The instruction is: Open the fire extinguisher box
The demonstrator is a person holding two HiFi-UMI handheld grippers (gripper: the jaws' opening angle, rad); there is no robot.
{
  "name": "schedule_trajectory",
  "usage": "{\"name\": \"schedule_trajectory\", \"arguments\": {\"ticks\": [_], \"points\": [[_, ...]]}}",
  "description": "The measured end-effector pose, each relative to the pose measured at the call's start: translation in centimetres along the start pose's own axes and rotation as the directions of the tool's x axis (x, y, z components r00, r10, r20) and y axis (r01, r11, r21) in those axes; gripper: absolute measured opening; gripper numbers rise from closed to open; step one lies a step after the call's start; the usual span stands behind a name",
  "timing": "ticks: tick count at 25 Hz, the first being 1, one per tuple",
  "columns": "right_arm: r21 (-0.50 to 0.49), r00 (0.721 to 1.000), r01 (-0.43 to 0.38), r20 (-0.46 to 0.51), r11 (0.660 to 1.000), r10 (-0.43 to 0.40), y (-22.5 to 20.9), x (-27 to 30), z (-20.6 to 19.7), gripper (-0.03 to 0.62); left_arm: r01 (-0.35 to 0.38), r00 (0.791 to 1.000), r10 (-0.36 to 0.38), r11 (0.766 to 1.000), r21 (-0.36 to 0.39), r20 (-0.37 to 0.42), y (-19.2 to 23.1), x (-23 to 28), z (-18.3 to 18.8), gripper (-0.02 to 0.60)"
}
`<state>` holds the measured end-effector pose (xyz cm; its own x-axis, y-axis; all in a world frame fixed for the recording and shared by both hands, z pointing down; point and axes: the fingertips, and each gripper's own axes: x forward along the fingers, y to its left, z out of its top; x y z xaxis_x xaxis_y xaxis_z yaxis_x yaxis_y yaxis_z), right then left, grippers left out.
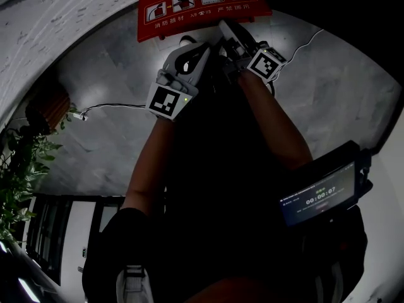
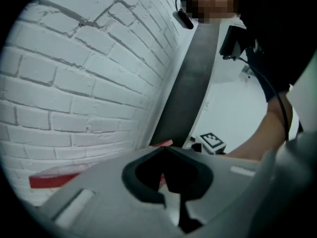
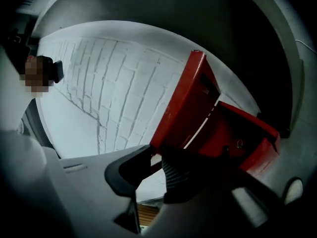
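Note:
The red fire extinguisher box (image 1: 202,5) stands against the white brick wall, with a printed instruction panel on its top. In the right gripper view its red lid (image 3: 188,103) is tilted up from the box body (image 3: 242,138), leaving a gap. My right gripper (image 3: 157,155) is shut on the lid's lower edge, with the ribbed pad (image 3: 173,175) against it. In the head view the right gripper (image 1: 225,29) reaches the box's front edge. My left gripper (image 1: 203,48) hovers just left of it, and its jaws (image 2: 165,148) are shut with nothing held. A strip of the red box (image 2: 54,175) shows beyond them.
The white brick wall (image 2: 74,83) is behind the box. A leafy plant (image 1: 19,169) stands at the left and a thin cable (image 1: 113,106) runs across the grey floor. A dark device with a lit screen (image 1: 322,194) hangs at the person's right side. A dark pillar (image 2: 193,83) rises nearby.

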<state>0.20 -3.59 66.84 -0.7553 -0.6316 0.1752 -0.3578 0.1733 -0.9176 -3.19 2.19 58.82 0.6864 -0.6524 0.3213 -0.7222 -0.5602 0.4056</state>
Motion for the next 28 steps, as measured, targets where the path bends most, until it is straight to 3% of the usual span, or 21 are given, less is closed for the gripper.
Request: {"name": "schedule_trajectory", "arguments": {"ticks": [7,15,28], "points": [[-0.057,0.994,-0.084,0.060,0.995,0.087,2.8,2.8,4.4,0.052,-0.021,1.000,0.021,1.000,-0.002,0.014,0.5,-0.5,0.5,0.002],[-0.035,0.984,-0.144,0.101,0.989,0.147,4.0,6.5,7.6,0.044,-0.042,0.999,0.042,0.999,-0.021,0.018,1.5,-1.1,0.8,0.002],[-0.096,0.982,-0.105,0.146,0.990,0.118,2.5,9.0,12.5,0.005,-0.083,0.996,0.084,0.996,-0.022,0.027,2.9,-2.3,2.0,0.002]]}}
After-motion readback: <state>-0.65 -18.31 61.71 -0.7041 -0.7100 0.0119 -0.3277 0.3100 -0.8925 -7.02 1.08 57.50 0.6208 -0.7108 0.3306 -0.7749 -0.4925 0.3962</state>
